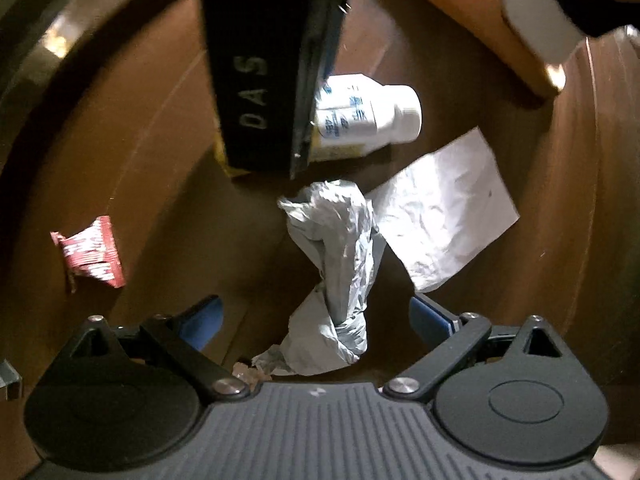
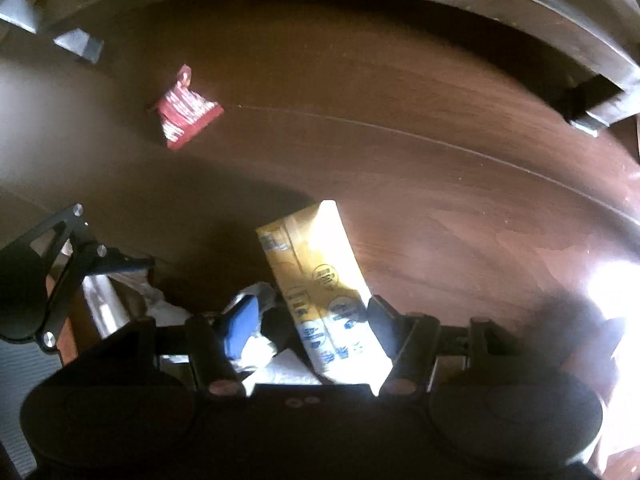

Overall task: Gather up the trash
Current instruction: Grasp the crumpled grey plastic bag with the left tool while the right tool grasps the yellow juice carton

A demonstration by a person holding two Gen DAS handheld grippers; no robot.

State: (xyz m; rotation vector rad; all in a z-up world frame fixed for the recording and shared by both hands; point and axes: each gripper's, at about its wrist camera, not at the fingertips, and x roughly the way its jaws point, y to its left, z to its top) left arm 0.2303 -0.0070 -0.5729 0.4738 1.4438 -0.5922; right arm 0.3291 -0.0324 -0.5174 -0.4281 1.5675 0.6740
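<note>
Right gripper (image 2: 316, 320) closing on yellow-and-white drink carton (image 2: 320, 280), jaws hugging its sides. Left gripper (image 1: 316, 312) spreading wide, holding nothing, straddling crumpled grey plastic bag (image 1: 340, 248). Around bag: white sheet (image 1: 444, 216) touching, white bottle (image 1: 372, 114) beyond, red wrapper (image 1: 90, 252) well apart left. Collection looking barely started; all litter still lying on brown wooden floor (image 2: 400, 100).

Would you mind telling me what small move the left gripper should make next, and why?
Probably close the left gripper: its blue pads stand apart on either side of the crumpled grey plastic bag, which lies between them on the brown wooden floor, not yet pinched.
</note>
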